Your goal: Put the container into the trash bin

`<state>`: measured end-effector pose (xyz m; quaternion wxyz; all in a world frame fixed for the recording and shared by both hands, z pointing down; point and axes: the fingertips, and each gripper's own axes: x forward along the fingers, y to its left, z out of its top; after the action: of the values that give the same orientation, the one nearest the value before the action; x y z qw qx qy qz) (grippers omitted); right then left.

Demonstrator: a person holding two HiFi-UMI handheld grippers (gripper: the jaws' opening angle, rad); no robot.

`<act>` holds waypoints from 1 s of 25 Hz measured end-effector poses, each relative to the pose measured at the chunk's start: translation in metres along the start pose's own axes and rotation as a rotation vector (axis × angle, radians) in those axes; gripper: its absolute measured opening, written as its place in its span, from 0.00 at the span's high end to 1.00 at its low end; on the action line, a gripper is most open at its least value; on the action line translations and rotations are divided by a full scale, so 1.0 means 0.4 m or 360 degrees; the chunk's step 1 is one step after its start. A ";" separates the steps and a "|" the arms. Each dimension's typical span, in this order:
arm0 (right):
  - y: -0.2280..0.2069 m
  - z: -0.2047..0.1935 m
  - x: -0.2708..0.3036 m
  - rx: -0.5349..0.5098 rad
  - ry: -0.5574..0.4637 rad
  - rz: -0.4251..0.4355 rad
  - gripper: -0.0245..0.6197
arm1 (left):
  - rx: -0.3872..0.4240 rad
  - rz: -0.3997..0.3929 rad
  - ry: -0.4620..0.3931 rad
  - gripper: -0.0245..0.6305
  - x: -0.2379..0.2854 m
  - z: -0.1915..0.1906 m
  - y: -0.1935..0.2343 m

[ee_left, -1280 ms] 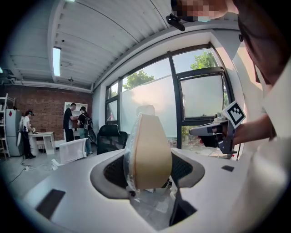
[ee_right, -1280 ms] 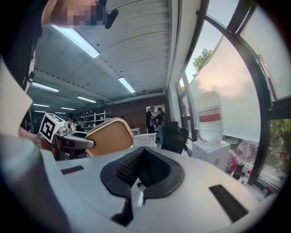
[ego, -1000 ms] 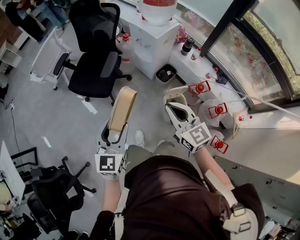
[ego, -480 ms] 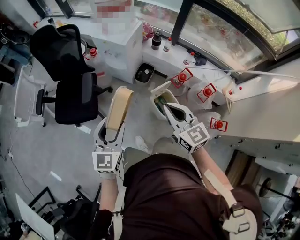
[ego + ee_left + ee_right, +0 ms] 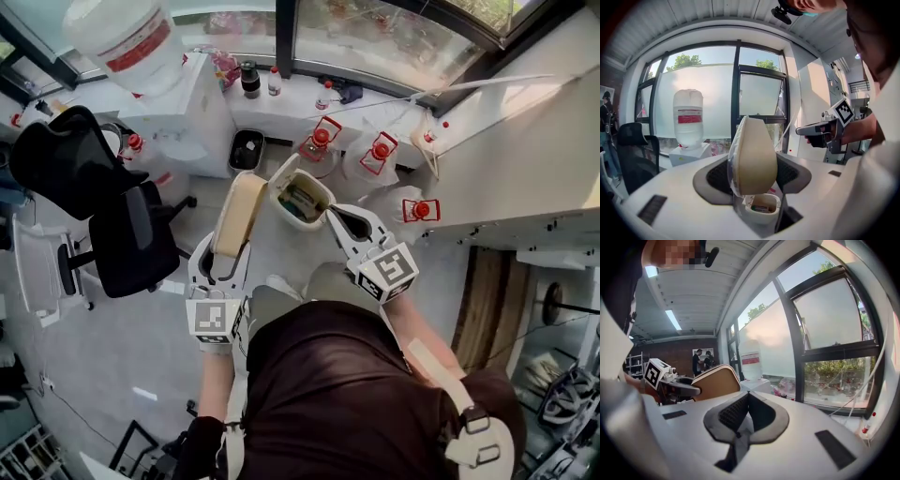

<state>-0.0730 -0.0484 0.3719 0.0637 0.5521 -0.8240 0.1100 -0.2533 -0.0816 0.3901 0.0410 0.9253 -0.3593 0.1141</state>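
A beige container with a clear lid stands on edge between the jaws of my left gripper, which is shut on it. In the left gripper view the container fills the gap between the pads, and the white trash bin shows below it. The trash bin stands on the floor with its lid flipped open, just right of the container's far end. My right gripper hovers at the bin's right side, shut with nothing in it; its pads meet. The container shows at the left of the right gripper view.
A water dispenser with a large bottle stands at the back left, a small black bin beside it. A black office chair is at the left. Water jugs with red caps line the window wall. A white counter is at the right.
The person has turned and stepped toward the window. The trash bin has come from ahead of the right gripper to just between both grippers' tips. The left gripper's hold on the container is unchanged.
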 end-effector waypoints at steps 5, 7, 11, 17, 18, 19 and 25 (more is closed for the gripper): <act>-0.100 -0.023 -0.067 0.0046 0.0013 -0.0141 0.94 | 0.0023 -0.0145 0.0059 0.58 0.109 0.002 -0.076; -0.142 -0.034 -0.096 0.0068 0.0019 -0.0193 0.94 | 0.0032 -0.0205 0.0090 0.58 0.152 -0.004 -0.113; -0.219 -0.064 -0.155 0.0115 0.0030 -0.0282 0.94 | 0.0054 -0.0298 0.0177 0.58 0.233 -0.026 -0.182; -0.321 -0.121 -0.229 0.0197 0.0054 -0.0366 0.94 | 0.0052 -0.0382 0.0287 0.58 0.348 -0.066 -0.266; -0.333 -0.131 -0.239 0.0209 0.0059 -0.0375 0.94 | 0.0055 -0.0390 0.0314 0.58 0.362 -0.075 -0.276; -0.345 -0.140 -0.248 0.0220 0.0063 -0.0384 0.94 | 0.0058 -0.0397 0.0345 0.58 0.375 -0.085 -0.286; -0.424 -0.193 -0.294 0.0304 0.0093 -0.0427 0.94 | 0.0053 -0.0415 0.0515 0.58 0.449 -0.157 -0.337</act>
<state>0.1273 0.0143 0.4386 0.0489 0.6572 -0.7265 0.1945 -0.0453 -0.0900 0.4952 0.0971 0.9341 -0.2234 0.2609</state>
